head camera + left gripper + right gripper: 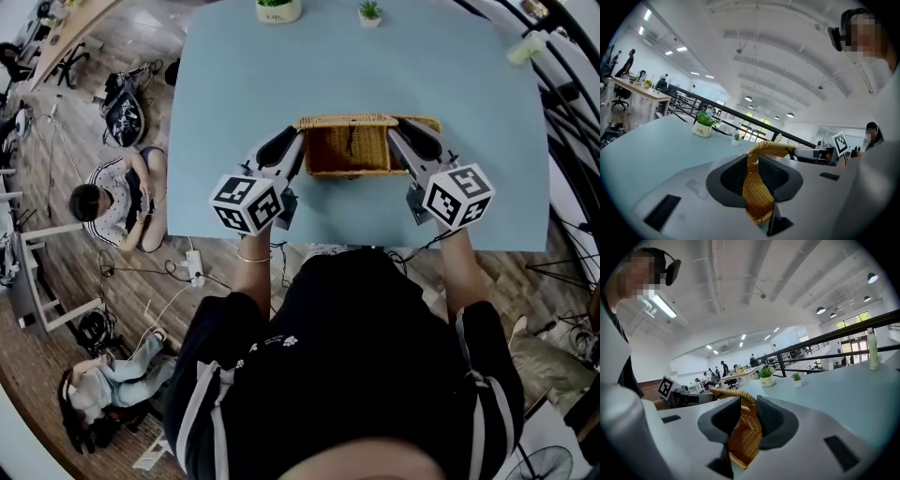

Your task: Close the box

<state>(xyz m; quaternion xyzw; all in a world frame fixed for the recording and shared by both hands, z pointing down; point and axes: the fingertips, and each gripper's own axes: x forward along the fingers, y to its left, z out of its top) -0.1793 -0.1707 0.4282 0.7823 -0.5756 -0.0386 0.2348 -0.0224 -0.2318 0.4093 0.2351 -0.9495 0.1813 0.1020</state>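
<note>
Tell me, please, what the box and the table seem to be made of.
The box looks like woven wicker or rattan, golden brown and matte; the basket weave shows clearly in both gripper views. The table has a smooth, even, pale blue top with a soft sheen. It is probably laminate or painted board, but the look does not settle which.

Open-plan office: a long wooden desk [640, 90] with a black swivel chair [618, 98], ceiling strip lights [682, 48], a black metal railing [717, 111], and a white power strip [195, 268] on the plank floor [66, 262].
</note>
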